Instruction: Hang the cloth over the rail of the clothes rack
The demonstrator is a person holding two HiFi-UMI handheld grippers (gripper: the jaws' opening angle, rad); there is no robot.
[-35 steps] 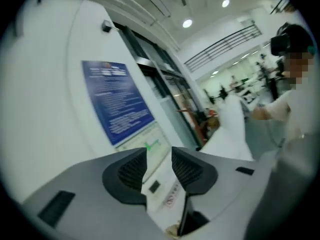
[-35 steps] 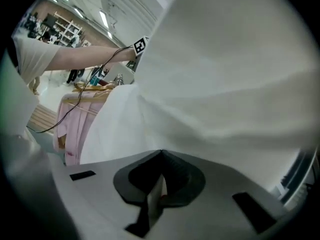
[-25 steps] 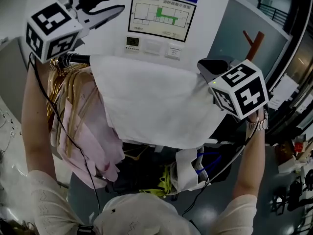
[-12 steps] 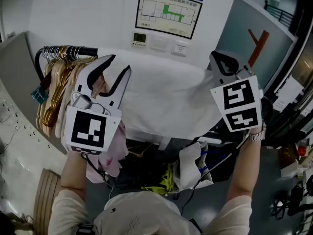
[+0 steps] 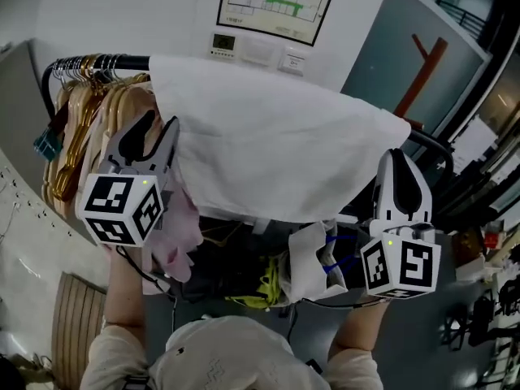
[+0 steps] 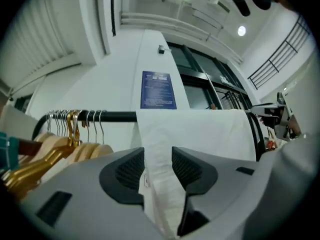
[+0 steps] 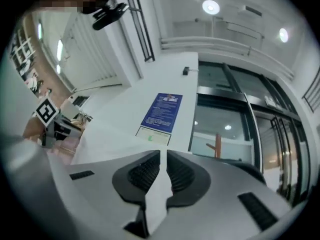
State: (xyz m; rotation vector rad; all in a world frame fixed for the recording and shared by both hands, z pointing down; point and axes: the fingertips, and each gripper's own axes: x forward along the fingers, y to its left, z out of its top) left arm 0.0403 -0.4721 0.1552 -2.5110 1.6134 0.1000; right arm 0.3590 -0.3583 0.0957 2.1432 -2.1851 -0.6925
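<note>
At the far left, wooden and gold hangers crowd the dark rail of the clothes rack, with a pink garment hanging below them. Next we meet the left gripper, held in front of those hangers and just beside the left edge of the white cloth. Its jaws are spread. In the left gripper view the cloth's hanging edge shows in the gap, and neither pad clamps it.

The cloth itself lies draped over the rail and covers its middle stretch, falling toward us in a broad sheet. Above it on the wall we see a framed floor plan and small control panels.

To the right, the right gripper points up just below the cloth's right corner. Its jaws have just been opening and stand only a narrow slit apart. The slit shows white, and we cannot tell whether that is cloth or wall. Beside it the rack's dark end frame curves downward.
</note>
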